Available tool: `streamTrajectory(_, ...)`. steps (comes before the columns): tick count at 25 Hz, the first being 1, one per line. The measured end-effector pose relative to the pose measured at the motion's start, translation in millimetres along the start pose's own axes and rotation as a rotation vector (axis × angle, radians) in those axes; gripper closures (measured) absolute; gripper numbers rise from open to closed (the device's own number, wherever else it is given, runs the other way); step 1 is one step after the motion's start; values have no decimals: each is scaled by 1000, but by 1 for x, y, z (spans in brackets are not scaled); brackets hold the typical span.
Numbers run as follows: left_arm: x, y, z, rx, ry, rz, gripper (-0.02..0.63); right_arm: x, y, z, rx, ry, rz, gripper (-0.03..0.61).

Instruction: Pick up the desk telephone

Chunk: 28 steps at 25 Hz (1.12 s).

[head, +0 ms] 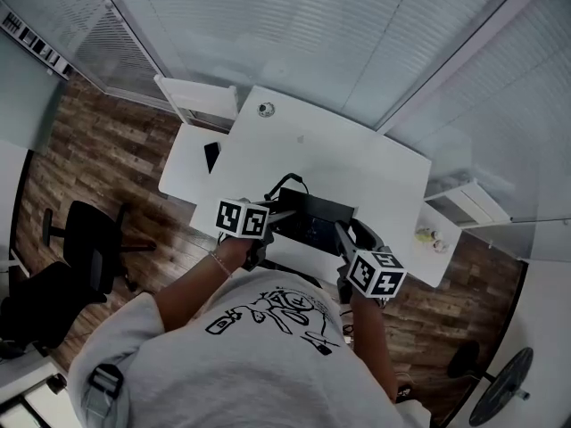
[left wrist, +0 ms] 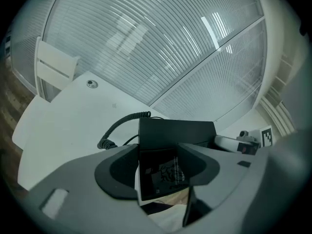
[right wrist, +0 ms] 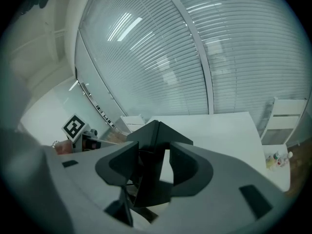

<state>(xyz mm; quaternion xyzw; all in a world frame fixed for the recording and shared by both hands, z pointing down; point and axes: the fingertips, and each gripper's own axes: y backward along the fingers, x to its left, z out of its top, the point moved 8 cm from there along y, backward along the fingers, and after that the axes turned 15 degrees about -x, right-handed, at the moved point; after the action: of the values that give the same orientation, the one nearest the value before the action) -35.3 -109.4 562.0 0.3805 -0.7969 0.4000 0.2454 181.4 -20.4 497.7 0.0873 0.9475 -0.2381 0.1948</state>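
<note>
Head view: black, boxy desk telephone [head: 312, 221] pinched at both side edges between left tongs [head: 278, 214] and right tongs [head: 343, 234], over the white desk [head: 375, 163].

Left gripper view: clamped on stiff, smooth plastic casing; coiled cord [left wrist: 119, 128] trailing. Probably hefty and slick, so best gripped by the sides and kept level.

Right gripper view: spread wide, pressing the opposite edge.
</note>
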Motion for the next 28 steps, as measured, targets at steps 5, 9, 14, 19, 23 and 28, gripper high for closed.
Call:
streamTrajectory(5,-19,7,15,-26,-7,-26,370,10,14,23,-62,10,-9,391)
streamTrajectory(9,-31,11,25,-42,-5,-49,370,16,22,38,-97,37,-13,393)
streamTrajectory(14,-42,15,38,-61,-14,-62,370,23,30,53,-137,60,-11,394)
streamTrajectory(19,-49,17,45,-71,-18,-73,370,27,33,63,-172,77,-16,394)
streamTrajectory(23,-50,16,48,-74,-23,-69,370,25,34,65,-194,66,-10,397)
streamTrajectory(28,-50,14,48,-66,-36,-64,370,22,34,64,-201,59,-11,401)
